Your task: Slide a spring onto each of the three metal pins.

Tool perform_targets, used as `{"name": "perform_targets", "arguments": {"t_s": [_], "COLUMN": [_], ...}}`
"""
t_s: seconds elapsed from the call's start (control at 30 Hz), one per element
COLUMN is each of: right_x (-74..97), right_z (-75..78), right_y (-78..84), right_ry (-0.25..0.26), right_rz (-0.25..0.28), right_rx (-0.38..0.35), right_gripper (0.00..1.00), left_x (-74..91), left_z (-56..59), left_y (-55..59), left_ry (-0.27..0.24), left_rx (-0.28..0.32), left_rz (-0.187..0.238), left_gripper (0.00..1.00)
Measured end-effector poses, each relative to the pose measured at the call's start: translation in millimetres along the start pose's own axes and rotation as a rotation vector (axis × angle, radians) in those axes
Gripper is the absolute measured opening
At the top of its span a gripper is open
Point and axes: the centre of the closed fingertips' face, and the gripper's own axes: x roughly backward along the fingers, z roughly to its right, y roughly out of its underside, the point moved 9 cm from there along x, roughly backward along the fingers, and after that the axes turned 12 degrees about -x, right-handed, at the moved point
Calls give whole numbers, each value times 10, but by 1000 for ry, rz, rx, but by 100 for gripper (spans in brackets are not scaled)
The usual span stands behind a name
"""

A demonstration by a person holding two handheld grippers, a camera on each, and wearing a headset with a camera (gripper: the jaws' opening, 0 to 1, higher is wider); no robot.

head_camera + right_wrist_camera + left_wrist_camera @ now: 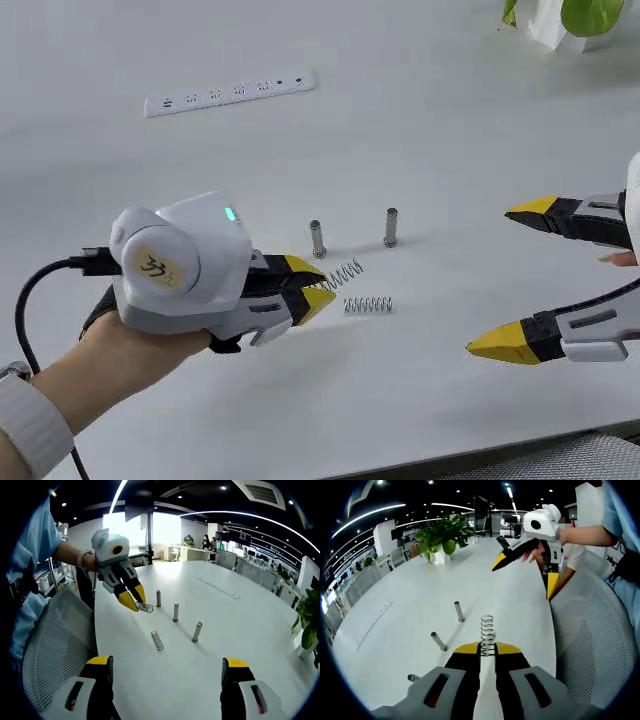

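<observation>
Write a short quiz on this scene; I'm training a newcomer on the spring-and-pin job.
1. True or false: the right tongs hold a spring.
2. The loose spring lies: A in the right tongs; B flat on the table; C in a tray.
3. How many pins stand upright in the right gripper view?

Key: 1 false, the right tongs are open and empty; 2 B; 3 three.
</observation>
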Motion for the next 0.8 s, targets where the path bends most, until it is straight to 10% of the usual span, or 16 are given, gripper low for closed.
{"name": "perform_targets", "arguments": {"t_s": [0.8], "right_x": [-213], "right_z": [-254], "right_y": [-320], "right_ry": [-178], "right_rz": [-51], "right_rx": [161], "right_gripper": [59], "left_x": [31], "left_z": [156], "left_y": [-222], "left_ry": [53], "left_rx": [-84], "left_rz": [68], "left_gripper": [7]}}
